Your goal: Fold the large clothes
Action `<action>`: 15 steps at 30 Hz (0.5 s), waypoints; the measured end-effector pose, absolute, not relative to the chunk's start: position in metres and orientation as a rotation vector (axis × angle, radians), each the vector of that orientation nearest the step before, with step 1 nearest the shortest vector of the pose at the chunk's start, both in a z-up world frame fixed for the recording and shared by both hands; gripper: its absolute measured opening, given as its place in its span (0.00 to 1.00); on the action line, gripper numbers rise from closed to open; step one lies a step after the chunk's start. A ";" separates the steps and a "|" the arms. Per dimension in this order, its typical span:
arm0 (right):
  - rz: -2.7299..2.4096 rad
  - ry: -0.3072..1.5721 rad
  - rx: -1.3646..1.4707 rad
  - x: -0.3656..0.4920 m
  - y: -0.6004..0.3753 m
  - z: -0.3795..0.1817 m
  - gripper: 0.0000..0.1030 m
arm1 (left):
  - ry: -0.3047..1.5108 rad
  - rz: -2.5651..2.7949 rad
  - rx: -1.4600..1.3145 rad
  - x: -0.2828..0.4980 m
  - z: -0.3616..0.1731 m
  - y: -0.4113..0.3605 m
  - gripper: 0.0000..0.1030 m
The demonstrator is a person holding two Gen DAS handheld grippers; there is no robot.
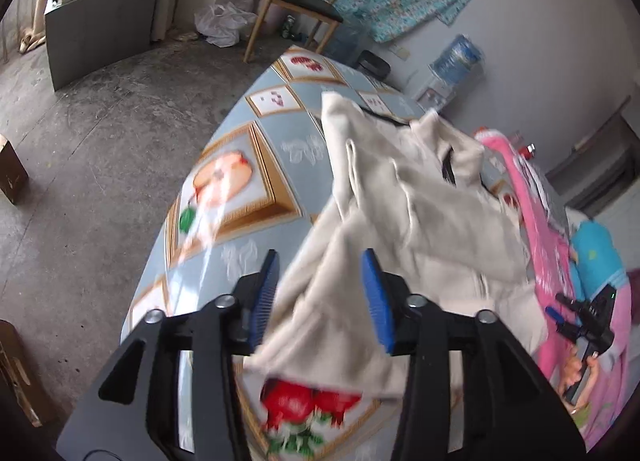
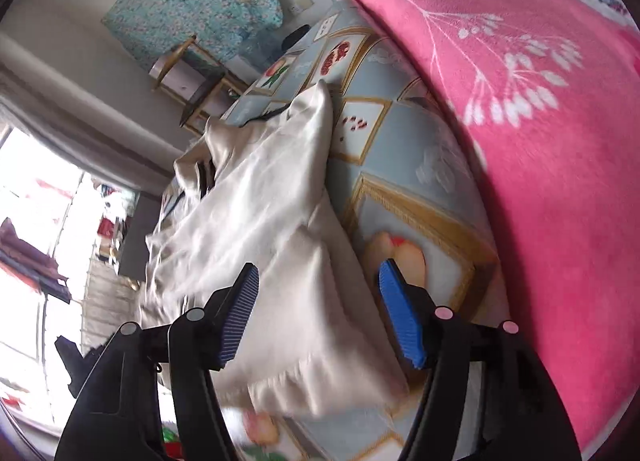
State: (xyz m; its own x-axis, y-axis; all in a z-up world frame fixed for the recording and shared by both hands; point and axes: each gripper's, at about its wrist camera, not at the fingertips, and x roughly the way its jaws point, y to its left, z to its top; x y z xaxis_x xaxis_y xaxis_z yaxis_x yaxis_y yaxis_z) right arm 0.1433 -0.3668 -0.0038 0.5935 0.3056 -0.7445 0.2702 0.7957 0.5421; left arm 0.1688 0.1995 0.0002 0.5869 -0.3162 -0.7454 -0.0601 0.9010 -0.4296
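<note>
A cream garment [image 1: 404, 197], rumpled and partly folded, lies across the fruit-patterned table [image 1: 240, 197], its hem toward six o'clock.

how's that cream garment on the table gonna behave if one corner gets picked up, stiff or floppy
Probably floppy: the cream garment lies in soft folds and creases, so a lifted corner would likely trail the rest. Its sheen in the right wrist view hints at smooth fabric that may slide on the glossy tablecloth. It looks light, likely to bunch rather than hold shape.
</note>
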 end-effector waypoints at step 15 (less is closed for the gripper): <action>-0.033 1.039 0.687 0.077 -0.342 -0.042 0.64 | 0.973 -0.128 -0.823 0.121 -0.066 0.213 0.58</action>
